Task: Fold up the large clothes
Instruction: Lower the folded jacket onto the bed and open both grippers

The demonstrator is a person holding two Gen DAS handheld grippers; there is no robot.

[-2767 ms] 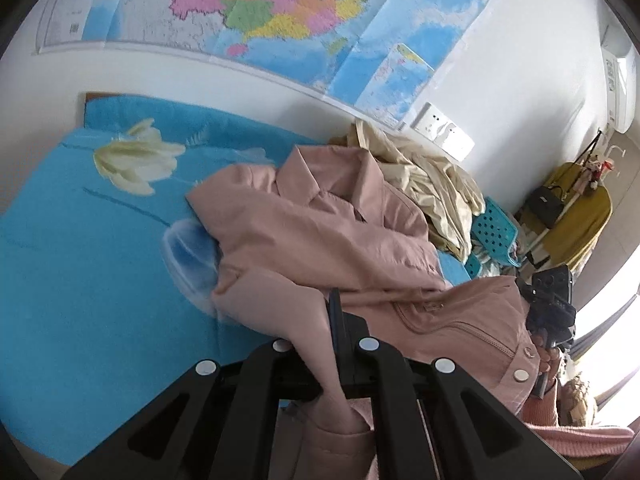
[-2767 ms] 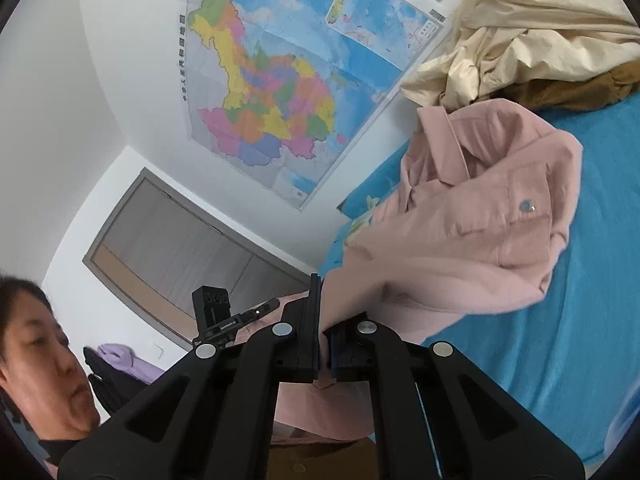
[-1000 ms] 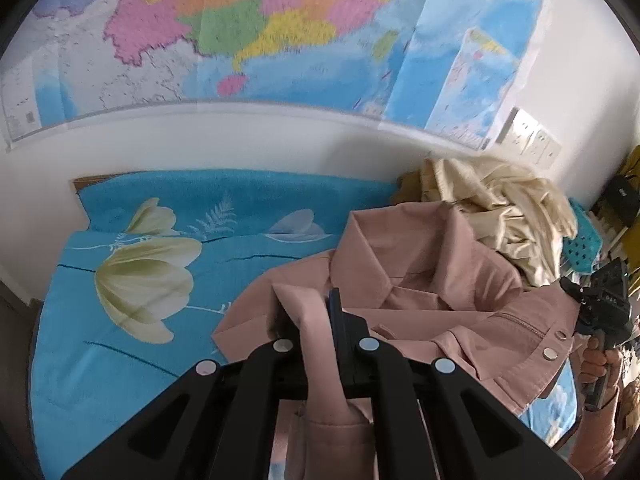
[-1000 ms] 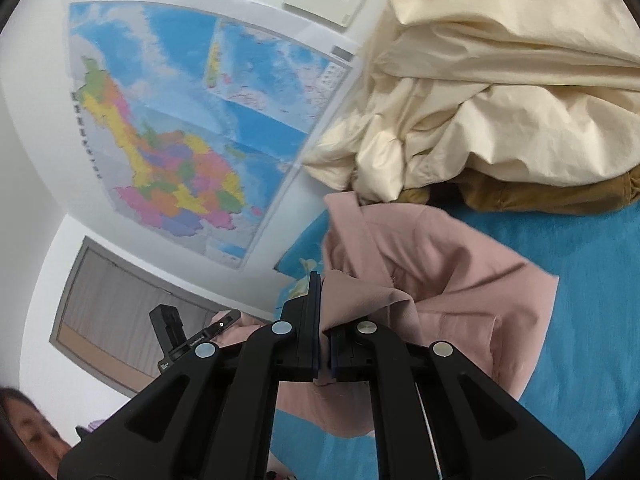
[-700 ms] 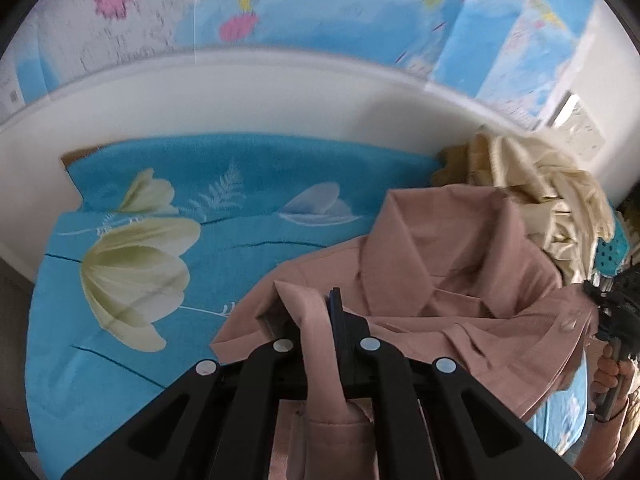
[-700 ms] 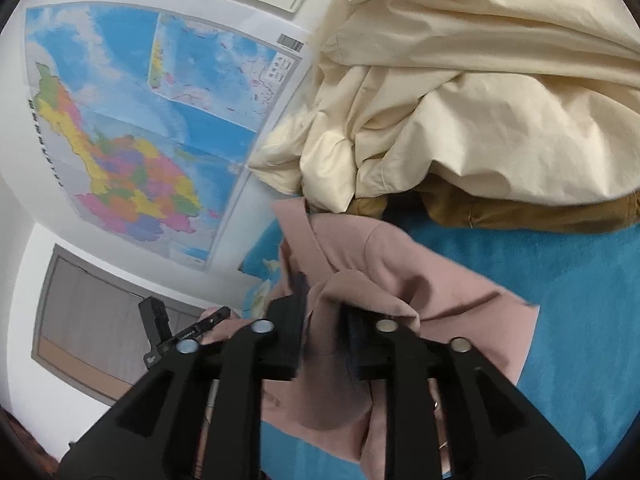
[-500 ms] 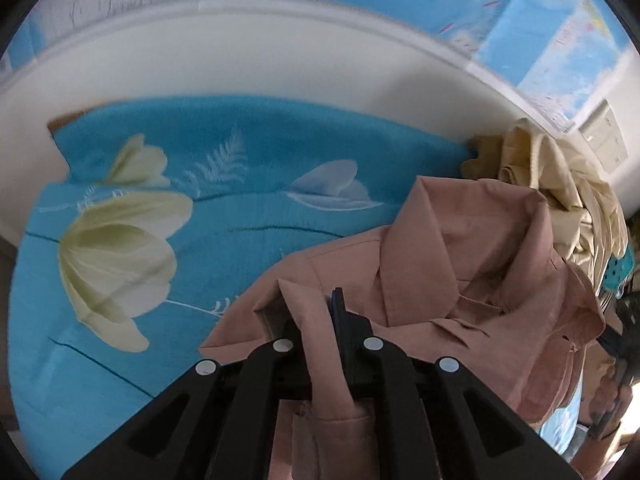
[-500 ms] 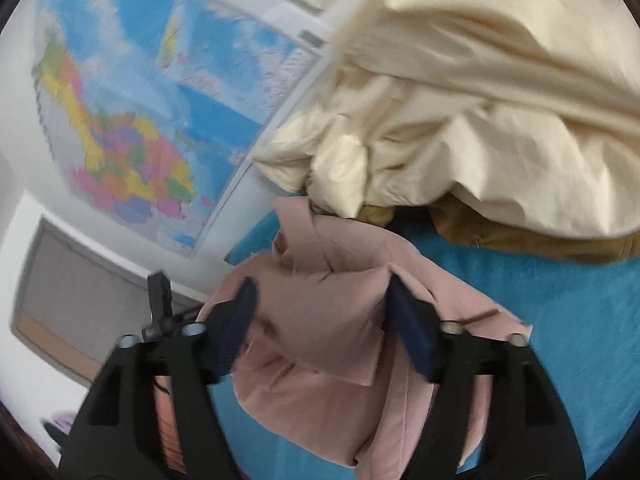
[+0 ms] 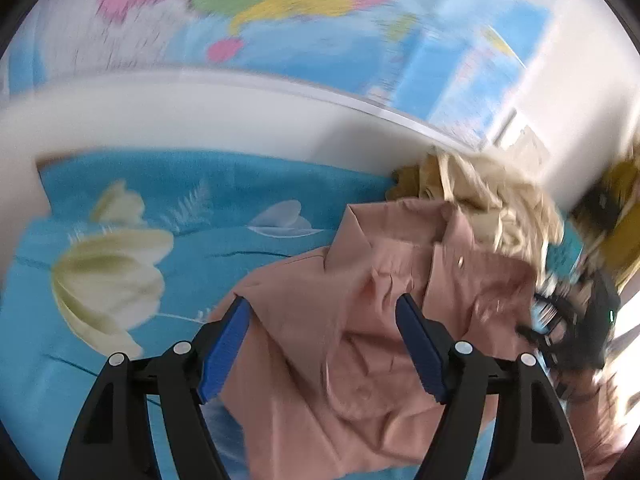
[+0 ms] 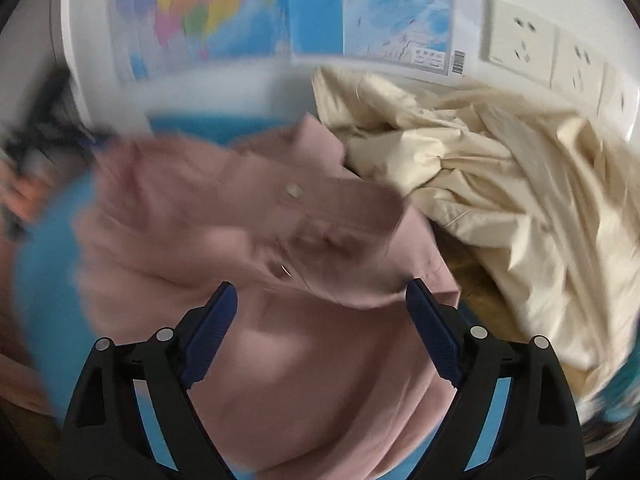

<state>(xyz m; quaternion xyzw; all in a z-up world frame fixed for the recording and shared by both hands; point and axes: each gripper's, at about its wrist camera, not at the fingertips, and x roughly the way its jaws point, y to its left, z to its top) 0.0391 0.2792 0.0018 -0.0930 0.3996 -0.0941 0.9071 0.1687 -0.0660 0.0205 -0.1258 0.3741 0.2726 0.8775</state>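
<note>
The pink jacket (image 9: 360,320) is seen lying in a loose, crumpled heap on the blue flowered bed cover (image 9: 120,360), toward the far edge of the bed that runs along the wall. Its collar end is turned to that wall, and it is touching the cream garment (image 10: 500,184) piled at the far corner under the wall sockets (image 10: 520,46).

The left claw (image 9: 324,336) is spread wide, and nothing is pinched between its blue pads; the pink cloth is only seen under the gap. The right claw (image 10: 320,320) is spread wide too and no cloth is held by it. Both views are blurred, so fine creases cannot be judged.

Several risks can be named from this state. The jacket is not laid flat, so a fold made now would probably be uneven, and hidden wrinkles would be pressed into it. Because the layers are bunched, two layers may be taken together at the next grasp, or only a thin ridge may be caught and then slip out. Since the pink cloth is touching the cream garment, that garment may be caught or dragged along when the jacket is pulled or smoothed. The metal snaps (image 10: 295,190) could also be met by a pad, and a weak hold would result. A sleeve is possibly trapped underneath, but this cannot be told.
</note>
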